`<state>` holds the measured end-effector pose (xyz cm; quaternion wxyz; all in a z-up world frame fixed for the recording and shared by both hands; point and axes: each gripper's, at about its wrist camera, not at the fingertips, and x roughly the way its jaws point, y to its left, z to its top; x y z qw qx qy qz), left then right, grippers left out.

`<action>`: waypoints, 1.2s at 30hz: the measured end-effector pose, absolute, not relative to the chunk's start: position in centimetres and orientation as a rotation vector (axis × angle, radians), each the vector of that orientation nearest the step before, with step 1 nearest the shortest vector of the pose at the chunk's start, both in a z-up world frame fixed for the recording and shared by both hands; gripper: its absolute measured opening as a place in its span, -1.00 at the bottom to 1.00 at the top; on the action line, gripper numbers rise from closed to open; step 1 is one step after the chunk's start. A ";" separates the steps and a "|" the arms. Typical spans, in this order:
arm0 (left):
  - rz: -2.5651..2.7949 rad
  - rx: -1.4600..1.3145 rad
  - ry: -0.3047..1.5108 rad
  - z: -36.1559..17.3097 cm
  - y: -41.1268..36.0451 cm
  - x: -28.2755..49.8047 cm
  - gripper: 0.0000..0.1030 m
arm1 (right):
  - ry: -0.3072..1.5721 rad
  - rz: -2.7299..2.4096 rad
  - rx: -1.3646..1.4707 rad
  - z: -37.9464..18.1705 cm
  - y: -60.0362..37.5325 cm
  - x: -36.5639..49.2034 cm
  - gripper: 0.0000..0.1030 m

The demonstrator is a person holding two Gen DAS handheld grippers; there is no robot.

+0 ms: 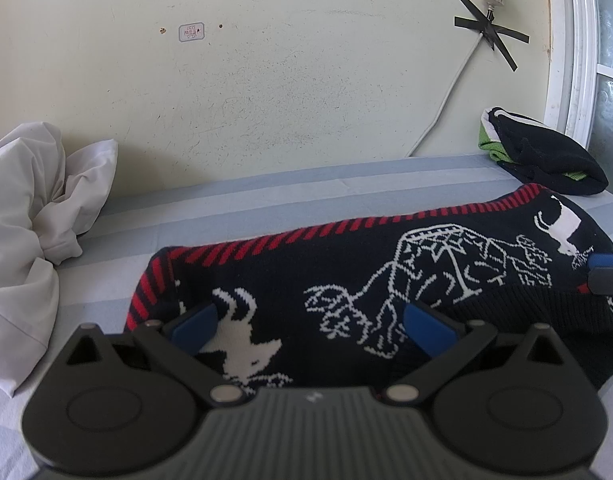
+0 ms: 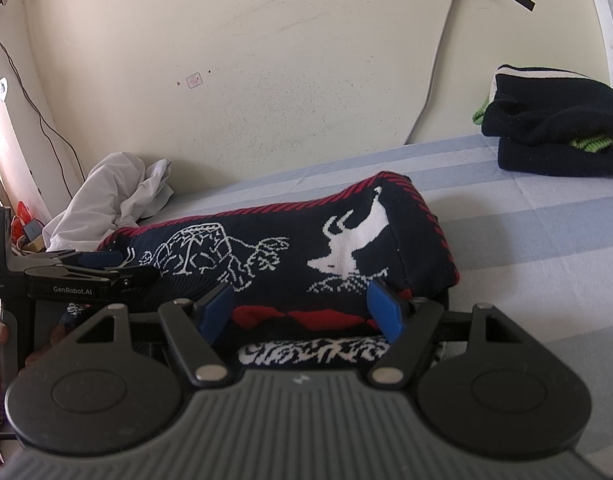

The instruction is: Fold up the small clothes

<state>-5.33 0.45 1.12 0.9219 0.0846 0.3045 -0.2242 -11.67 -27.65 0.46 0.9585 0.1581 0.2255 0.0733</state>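
Note:
A small navy knit sweater (image 1: 346, 272) with red striped trim and white animal patterns lies folded over on the striped blue bed sheet (image 1: 266, 192); it also shows in the right wrist view (image 2: 290, 248). My left gripper (image 1: 310, 320) is open, its blue pads on either side of the sweater's near left edge. My right gripper (image 2: 300, 308) is open, its blue pads over the sweater's near right edge. The left gripper (image 2: 102, 264) is seen from the side at the sweater's left end. The right gripper's tip (image 1: 606, 272) shows at the far right.
A crumpled white garment (image 1: 38, 216) lies at the left by the wall. A folded dark knit pile with green trim (image 1: 542, 152) sits at the back right near the window frame. A cable taped with black tape (image 1: 490, 32) runs down the wall.

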 end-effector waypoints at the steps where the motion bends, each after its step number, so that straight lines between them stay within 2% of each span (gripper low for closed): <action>1: -0.460 0.174 0.625 1.1 0.5 -5.3 1.00 | 0.457 0.149 0.321 0.5 -27.6 -11.7 0.47; 36: -0.442 0.186 0.626 1.1 0.2 -5.3 1.00 | 0.457 0.147 0.319 0.5 -27.7 -11.7 0.46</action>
